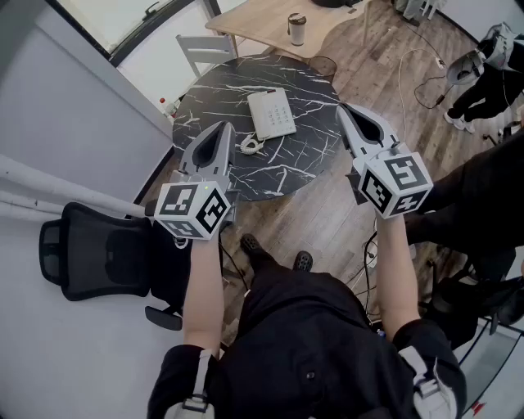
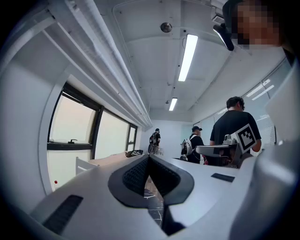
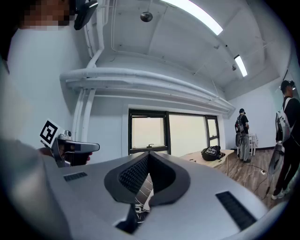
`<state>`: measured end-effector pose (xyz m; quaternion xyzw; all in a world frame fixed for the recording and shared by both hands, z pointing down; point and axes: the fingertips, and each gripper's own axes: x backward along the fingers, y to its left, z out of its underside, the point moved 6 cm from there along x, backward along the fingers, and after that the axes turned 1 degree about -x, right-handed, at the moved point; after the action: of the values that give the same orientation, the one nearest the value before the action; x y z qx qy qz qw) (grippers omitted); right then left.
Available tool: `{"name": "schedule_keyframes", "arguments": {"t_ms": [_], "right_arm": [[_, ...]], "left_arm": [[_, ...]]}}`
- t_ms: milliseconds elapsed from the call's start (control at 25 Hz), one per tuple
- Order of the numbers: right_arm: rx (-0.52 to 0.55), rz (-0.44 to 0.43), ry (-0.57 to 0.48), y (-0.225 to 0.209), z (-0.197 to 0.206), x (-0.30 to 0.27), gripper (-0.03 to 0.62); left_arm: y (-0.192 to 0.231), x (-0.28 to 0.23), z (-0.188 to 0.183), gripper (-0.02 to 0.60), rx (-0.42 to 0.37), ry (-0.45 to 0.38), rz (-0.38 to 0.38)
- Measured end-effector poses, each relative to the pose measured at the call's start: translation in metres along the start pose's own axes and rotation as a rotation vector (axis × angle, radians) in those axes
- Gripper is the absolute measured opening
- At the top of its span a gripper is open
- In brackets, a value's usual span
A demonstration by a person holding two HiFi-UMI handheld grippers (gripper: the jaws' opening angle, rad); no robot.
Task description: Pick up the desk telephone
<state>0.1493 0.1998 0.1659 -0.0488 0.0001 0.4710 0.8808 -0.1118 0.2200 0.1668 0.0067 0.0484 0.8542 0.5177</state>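
The white desk telephone (image 1: 271, 113) lies flat on the round black marble table (image 1: 311, 155), and its coiled cord (image 1: 250, 147) curls at the near-left corner. My left gripper (image 1: 223, 126) hovers level over the table's left edge, just left of the cord, shut and empty. My right gripper (image 1: 341, 108) is held level over the table's right edge, right of the phone, also shut and empty. In the left gripper view the jaws (image 2: 149, 157) meet with only marble below them. In the right gripper view the shut jaws (image 3: 149, 153) show a sliver of table and something white.
A black office chair (image 1: 90, 250) stands at the near left by the wall. A white chair (image 1: 205, 49) and a wooden table (image 1: 270, 24) with a cup (image 1: 296, 29) lie beyond. People (image 1: 487, 78) stand at the right, with cables on the wooden floor (image 1: 409, 74).
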Motion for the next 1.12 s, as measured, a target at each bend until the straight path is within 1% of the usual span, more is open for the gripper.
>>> {"name": "schedule_keyframes", "arguments": {"t_ms": [200, 360, 480, 600, 680, 840, 960, 1120], "right_arm": [[0.006, -0.003, -0.002, 0.003, -0.003, 0.006, 0.029], [-0.008, 0.004, 0.012, 0.003, -0.002, 0.009, 0.029], [-0.024, 0.006, -0.007, 0.005, -0.003, 0.013, 0.029], [-0.105, -0.04, -0.042, 0.005, -0.005, 0.017, 0.029], [-0.139, -0.066, -0.065, 0.006, -0.006, 0.02, 0.029], [-0.159, -0.093, -0.058, 0.005, -0.002, 0.024, 0.029], [-0.176, -0.115, -0.046, 0.005, 0.002, 0.025, 0.029], [-0.177, -0.115, -0.045, 0.004, 0.008, 0.024, 0.029]], "left_arm": [[-0.006, 0.003, -0.001, 0.015, 0.002, 0.003, 0.004], [-0.011, 0.006, -0.003, 0.015, 0.017, -0.017, 0.027], [-0.013, 0.009, -0.003, 0.015, 0.011, -0.02, 0.025], [-0.015, 0.01, -0.004, 0.015, 0.009, -0.023, 0.019], [-0.015, 0.012, -0.004, 0.015, 0.007, -0.024, 0.012], [-0.016, 0.015, -0.003, 0.015, 0.013, -0.023, -0.005], [-0.017, 0.018, 0.0, 0.015, 0.037, -0.015, 0.004], [-0.018, 0.017, 0.006, 0.015, 0.052, 0.008, 0.011]]}}
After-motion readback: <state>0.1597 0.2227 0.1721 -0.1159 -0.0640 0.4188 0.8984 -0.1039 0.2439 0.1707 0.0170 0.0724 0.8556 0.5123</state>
